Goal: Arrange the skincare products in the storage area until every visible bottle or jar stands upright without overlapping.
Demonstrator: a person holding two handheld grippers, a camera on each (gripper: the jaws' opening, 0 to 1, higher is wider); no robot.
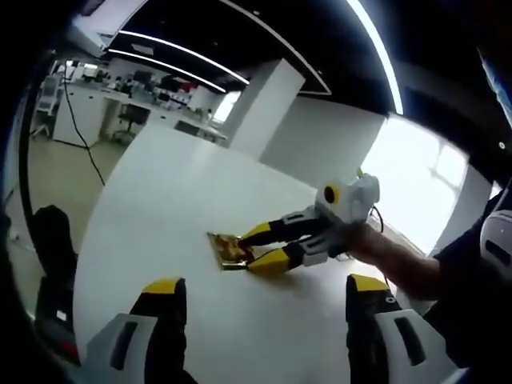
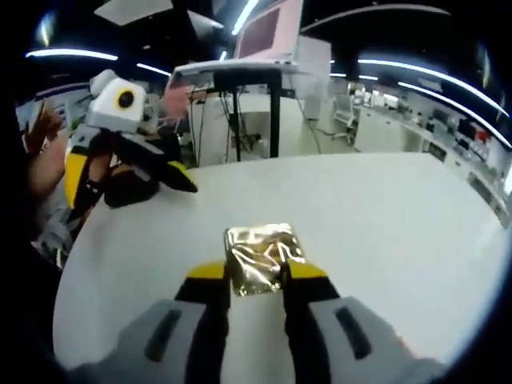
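Right gripper [image 2: 256, 282]: yellow-tipped grey-and-black jaws nearly together, clamped on the near edge of a flat, crinkled gold foil sachet [image 2: 262, 257]. Sachet is roughly square, shiny and wrinkled, lying flat on the smooth white round table [image 2: 400, 232], slightly on the near side of its centre. Cannot tell if any part of it is lifted off the surface.

In the left gripper view, the right gripper [image 1: 254, 246] comes in from the right, low over the table, both yellow tips closing on the sachet [image 1: 228, 249] from its right side. White housing behind the jaws, held by a hand [image 1: 370, 240] with a bare forearm and dark sleeve.

Left gripper [image 1: 266, 300]: jaws spread wide apart, nothing between them, hovering over bare table near the edge, well apart from the sachet. In the right gripper view it [image 2: 164, 176] sits at the far left table edge, tilted, black-and-yellow jaws pointing toward the table centre, gripped by a hand [image 2: 84, 172].

No containers or bottles on the table surface; matte white top, sachet is the one item on it.

Beyond: white square pillar [image 1: 260, 108], black-framed stand with a pinkish panel [image 2: 264, 56], office desks and ceiling strip lights.
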